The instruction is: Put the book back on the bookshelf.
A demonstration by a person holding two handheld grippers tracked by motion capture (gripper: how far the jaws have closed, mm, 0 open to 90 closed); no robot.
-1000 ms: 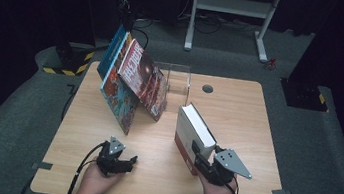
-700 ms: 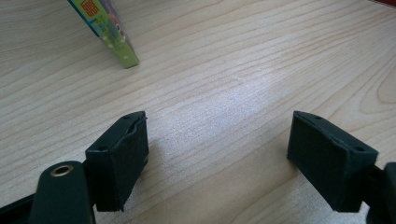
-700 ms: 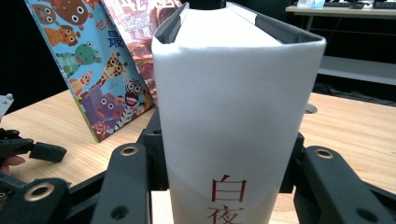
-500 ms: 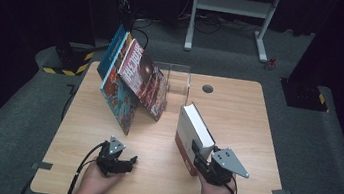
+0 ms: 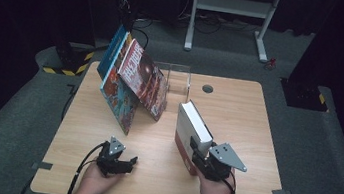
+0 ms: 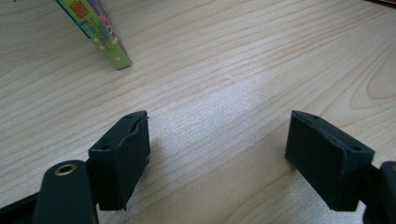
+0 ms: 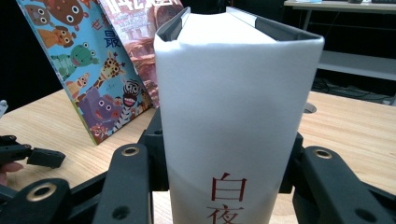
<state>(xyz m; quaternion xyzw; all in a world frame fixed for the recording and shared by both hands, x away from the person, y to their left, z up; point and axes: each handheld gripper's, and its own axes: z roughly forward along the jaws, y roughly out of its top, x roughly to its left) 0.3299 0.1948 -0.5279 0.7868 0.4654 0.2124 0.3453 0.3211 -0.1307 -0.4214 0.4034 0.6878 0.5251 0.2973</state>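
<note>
Gripping a thick white book [image 5: 193, 130] by its spine, the right gripper [image 5: 201, 157] has its jaws pressed on both covers; the jaws have just been closing on it. In the right gripper view the white book [image 7: 233, 116] stands upright between the two black jaws, spine toward the camera, red characters printed low on the spine, page block visible at the top. In the high view the book rises from the gripper's tips and runs away from the person, bottom edge down at the table [image 5: 238, 116].

Left gripper [image 5: 127, 164]: jaws wide apart, nothing between them. In the left gripper view the pads [image 6: 122, 156] sit just above bare wood, or on it; I cannot tell which. The lower corner of a green-edged picture book [image 6: 100, 32] shows ahead and to the left of the jaws, well apart from them.

Beyond both grippers, two books lean against a clear plastic stand [image 5: 178, 80]: a blue picture book [image 5: 118, 97] with cartoon animals in front, and a reddish-brown book [image 5: 144, 78] resting on it nearer the stand. From the right gripper these lie ahead and to the left of the white book, not touching it.

Left and right grippers are well apart, each held in one hand at the near table edge.
</note>
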